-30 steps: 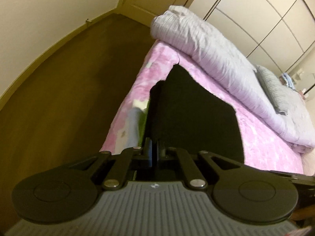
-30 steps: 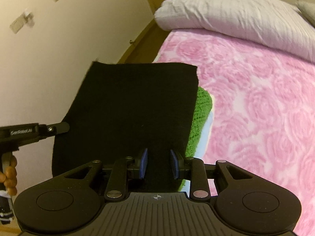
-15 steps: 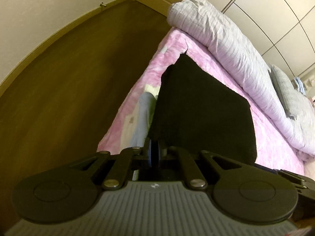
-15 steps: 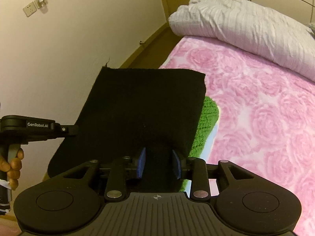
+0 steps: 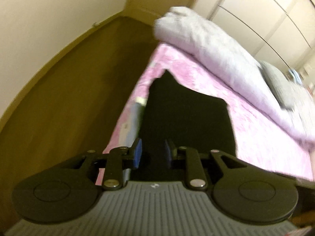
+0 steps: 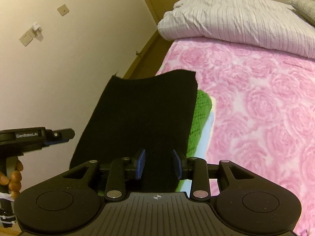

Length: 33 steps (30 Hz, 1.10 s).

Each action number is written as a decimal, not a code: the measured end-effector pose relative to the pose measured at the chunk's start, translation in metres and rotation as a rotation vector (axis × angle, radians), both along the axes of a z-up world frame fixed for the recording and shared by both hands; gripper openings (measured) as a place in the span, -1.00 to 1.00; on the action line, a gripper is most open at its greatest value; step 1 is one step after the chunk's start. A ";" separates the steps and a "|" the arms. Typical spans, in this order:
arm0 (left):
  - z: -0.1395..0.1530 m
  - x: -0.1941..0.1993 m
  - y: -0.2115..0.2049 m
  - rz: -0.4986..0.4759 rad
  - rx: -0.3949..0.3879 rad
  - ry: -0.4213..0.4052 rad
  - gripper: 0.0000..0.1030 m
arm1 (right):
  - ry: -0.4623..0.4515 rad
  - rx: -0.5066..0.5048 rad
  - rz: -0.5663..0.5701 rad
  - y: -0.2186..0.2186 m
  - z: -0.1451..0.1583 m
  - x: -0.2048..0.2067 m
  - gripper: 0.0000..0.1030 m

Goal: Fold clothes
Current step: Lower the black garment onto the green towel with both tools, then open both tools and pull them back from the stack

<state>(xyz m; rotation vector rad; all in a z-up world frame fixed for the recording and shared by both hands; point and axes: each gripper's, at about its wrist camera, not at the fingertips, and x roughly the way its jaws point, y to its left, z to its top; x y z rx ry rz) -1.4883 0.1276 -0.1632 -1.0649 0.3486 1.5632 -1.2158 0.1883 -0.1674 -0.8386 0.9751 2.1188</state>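
A folded black cloth [image 6: 145, 118] lies on a stack at the bed's near left edge, over a green knitted piece [image 6: 199, 118] and a light blue one [image 6: 209, 129]. My right gripper [image 6: 159, 164] hovers at the cloth's near edge, blue pads apart, black fabric showing between them without being pinched. In the right wrist view my left gripper [image 6: 59, 135] stands just left of the cloth, clear of its edge. In the blurred left wrist view the left gripper [image 5: 152, 153] has its jaws opening, the black cloth [image 5: 187, 118] beyond and below them.
The pink rose blanket [image 6: 256, 102] covers the bed, with a rolled pale duvet [image 6: 236, 19] at its far end. Brown floor [image 5: 69, 102] lies left of the bed. A wall with sockets [image 6: 27, 37] stands behind. A hand [image 6: 13, 177] holds the left gripper's handle.
The left jaws went from shut on the cloth's edge to apart, and that gripper drew back and up. The right jaws widened slightly. The black cloth settled onto the stack.
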 end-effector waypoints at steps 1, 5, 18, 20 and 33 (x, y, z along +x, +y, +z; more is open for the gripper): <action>-0.001 0.008 0.000 -0.032 -0.010 0.014 -0.61 | -0.001 -0.004 0.014 -0.004 0.001 0.001 -0.32; -0.017 0.026 -0.001 -0.030 -0.142 0.065 -0.66 | -0.043 -0.023 0.054 -0.011 -0.003 -0.004 -0.32; 0.053 0.101 -0.046 -0.023 -0.207 0.168 -0.35 | -0.137 -0.042 0.103 -0.057 0.050 0.019 0.23; 0.060 0.116 -0.051 -0.030 -0.206 0.195 -0.34 | -0.137 -0.044 0.105 -0.065 0.055 0.026 0.23; 0.089 0.177 -0.090 0.017 -0.189 0.269 -0.32 | -0.085 -0.004 0.178 -0.091 0.081 0.067 0.23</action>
